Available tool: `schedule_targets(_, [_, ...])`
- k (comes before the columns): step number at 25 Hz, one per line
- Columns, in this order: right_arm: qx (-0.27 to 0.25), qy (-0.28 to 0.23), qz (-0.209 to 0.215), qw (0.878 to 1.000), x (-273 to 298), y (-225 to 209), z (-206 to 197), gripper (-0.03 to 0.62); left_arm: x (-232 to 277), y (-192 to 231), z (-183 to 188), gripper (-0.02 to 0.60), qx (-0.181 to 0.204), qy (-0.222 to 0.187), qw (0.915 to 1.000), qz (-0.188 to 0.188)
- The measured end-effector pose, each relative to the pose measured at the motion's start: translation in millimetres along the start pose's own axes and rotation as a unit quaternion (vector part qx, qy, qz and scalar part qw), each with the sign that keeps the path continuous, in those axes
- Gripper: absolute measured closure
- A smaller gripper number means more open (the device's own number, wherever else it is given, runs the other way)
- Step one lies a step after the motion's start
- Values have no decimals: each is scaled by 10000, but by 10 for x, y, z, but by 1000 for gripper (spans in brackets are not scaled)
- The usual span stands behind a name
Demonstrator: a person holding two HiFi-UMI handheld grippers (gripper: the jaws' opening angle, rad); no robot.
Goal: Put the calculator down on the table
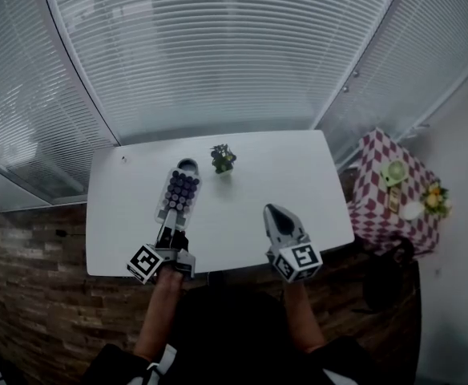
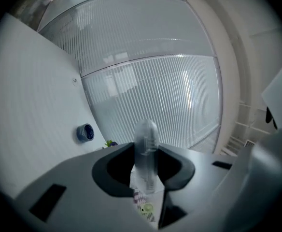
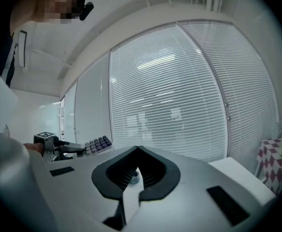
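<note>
The calculator (image 1: 178, 192) looks light and stiff, its clear plastic case likely slick and easily scuffed. Pinching it flat across one short end seems the sensible hold, and that is where the left gripper (image 1: 172, 233) has it, fingers (image 2: 114, 170) clamped on its near end. It reaches out, keys up, low over the white surface (image 1: 282, 175) just left of the little plant (image 1: 223, 158), though I cannot tell if it touches down. The left forearm stretches level, while the right gripper (image 1: 276, 213) waits on the plant's near right, fingers together on nothing.
</note>
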State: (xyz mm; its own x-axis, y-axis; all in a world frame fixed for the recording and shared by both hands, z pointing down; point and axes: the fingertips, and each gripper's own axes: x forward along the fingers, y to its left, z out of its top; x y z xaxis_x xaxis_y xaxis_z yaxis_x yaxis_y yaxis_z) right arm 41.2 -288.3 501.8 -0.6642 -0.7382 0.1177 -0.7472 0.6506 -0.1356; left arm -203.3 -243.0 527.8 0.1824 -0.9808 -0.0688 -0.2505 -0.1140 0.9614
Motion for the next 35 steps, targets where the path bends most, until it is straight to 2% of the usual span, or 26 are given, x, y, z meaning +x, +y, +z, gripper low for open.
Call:
schedule_targets(4, [15, -27, 9, 10000, 47, 5, -36, 588, 58, 106, -2, 480, -170, 118, 9998, -47])
schedule_targets(9, [-29, -68, -84, 9999, 62, 2, -4, 588, 60, 515, -34, 480, -200, 318, 9986, 370])
schedule_targets(19, [-341, -17, 71, 9994, 44, 148, 9, 588, 213, 755, -234, 480, -383, 679, 9956, 510])
schedule_targets(26, [-271, -80, 91, 9996, 20, 119, 37, 588, 301, 859, -294, 480, -373, 760, 9941, 673])
schedule_targets(30, [-264, -84, 136, 9995, 42, 20, 62, 588, 392, 950, -395, 480, -496, 788, 9928, 749])
schedule_targets(35, [-227, -44, 187, 9996, 137, -32, 42, 588, 478, 1197, -458, 480, -526, 844, 9906, 937])
